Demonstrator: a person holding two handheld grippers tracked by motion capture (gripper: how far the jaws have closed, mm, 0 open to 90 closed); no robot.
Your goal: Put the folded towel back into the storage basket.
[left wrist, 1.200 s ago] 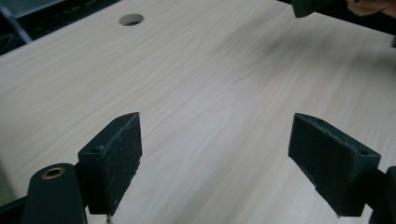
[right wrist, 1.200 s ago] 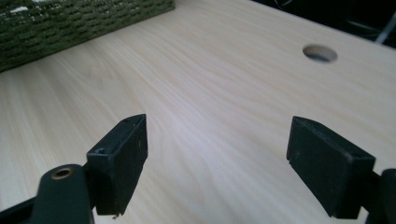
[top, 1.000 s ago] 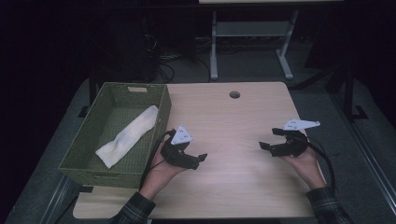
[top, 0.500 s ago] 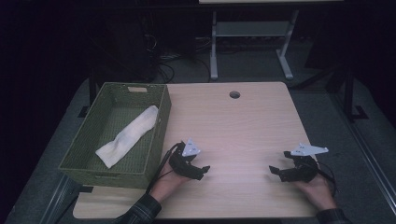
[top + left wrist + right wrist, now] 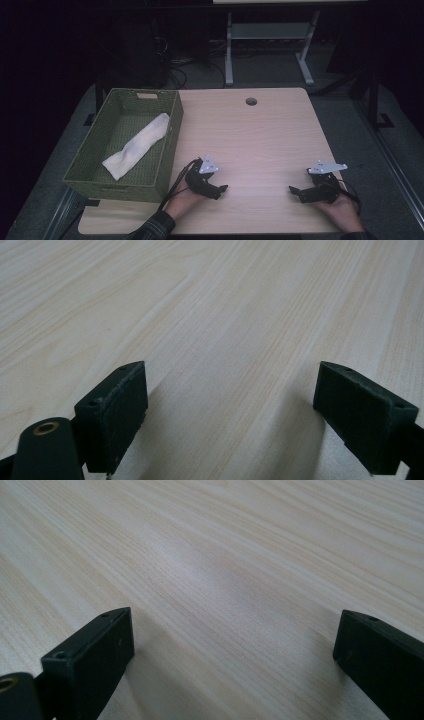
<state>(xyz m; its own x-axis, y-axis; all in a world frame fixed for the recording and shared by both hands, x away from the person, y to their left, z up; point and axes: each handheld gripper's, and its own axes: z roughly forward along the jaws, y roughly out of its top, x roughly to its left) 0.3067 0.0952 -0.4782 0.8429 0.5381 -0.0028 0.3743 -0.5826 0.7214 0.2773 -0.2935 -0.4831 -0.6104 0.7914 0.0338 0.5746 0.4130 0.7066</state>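
Observation:
My left gripper (image 5: 220, 190) rests low on the light wooden table (image 5: 250, 140) near its front edge, just right of the green basket (image 5: 165, 150). Its jaws stand wide apart over bare wood in the left gripper view (image 5: 230, 415), so it is open with nothing between them. My right gripper (image 5: 295, 192) lies near the front right of the table, pointing left. In the right gripper view (image 5: 230, 665) its jaws are also spread wide over bare wood. A white cloth (image 5: 137, 145) lies diagonally inside the basket.
A round cable hole (image 5: 251, 101) sits near the table's far edge. Beyond the table stand a metal frame leg (image 5: 229, 50) and tangled cables (image 5: 175, 60) on the dark floor. Cables trail from both grippers toward the person.
Both grippers have come back toward the front edge and settled lower on the table. The cloth and the basket have not moved.

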